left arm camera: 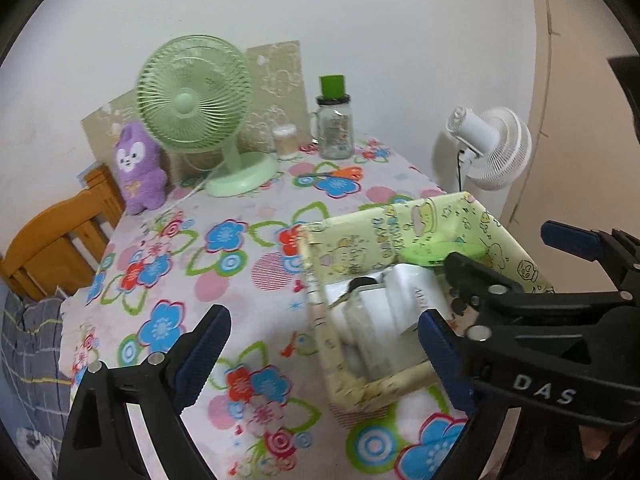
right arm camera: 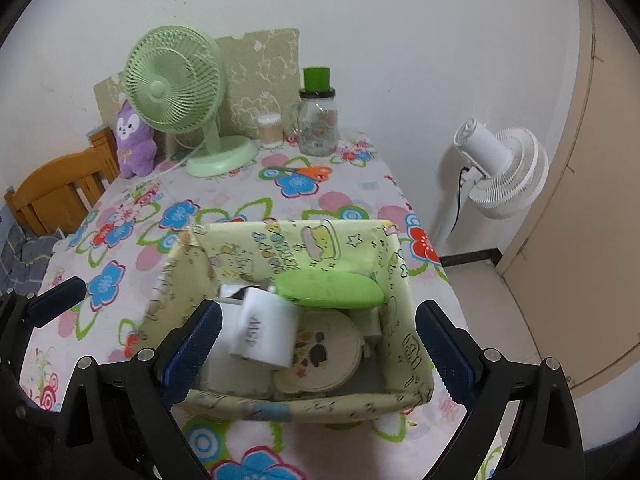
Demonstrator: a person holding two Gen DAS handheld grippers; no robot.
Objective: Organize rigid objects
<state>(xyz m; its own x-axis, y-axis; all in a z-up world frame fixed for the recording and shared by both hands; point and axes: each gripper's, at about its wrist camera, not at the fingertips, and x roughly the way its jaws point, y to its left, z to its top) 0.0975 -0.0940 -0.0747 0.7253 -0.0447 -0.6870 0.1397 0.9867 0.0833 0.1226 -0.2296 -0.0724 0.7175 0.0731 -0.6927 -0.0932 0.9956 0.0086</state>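
A pale green cartoon-print storage box [right arm camera: 360, 240] stands on the flowered tablecloth near the table's right front edge; it also shows in the left wrist view [left arm camera: 360, 236]. Inside lie a white jar [right arm camera: 266, 332], a green flat case [right arm camera: 330, 289] and a round printed lid [right arm camera: 320, 354]. My right gripper [right arm camera: 320, 354] is open above the box, its fingers [right arm camera: 192, 350] spread over the box's near corners, and holds nothing. My left gripper [left arm camera: 320, 354] is open and empty to the left of the box. The right gripper also shows in the left wrist view [left arm camera: 516, 256].
At the back stand a green desk fan [right arm camera: 176, 92], a purple plush toy [right arm camera: 132, 140], a cotton swab jar [right arm camera: 270, 132] and a green-capped glass bottle [right arm camera: 318, 116]. Orange scissors [right arm camera: 308, 172] lie on the cloth. A white fan [right arm camera: 496, 168] stands right of the table; a wooden chair [right arm camera: 60, 192] left.
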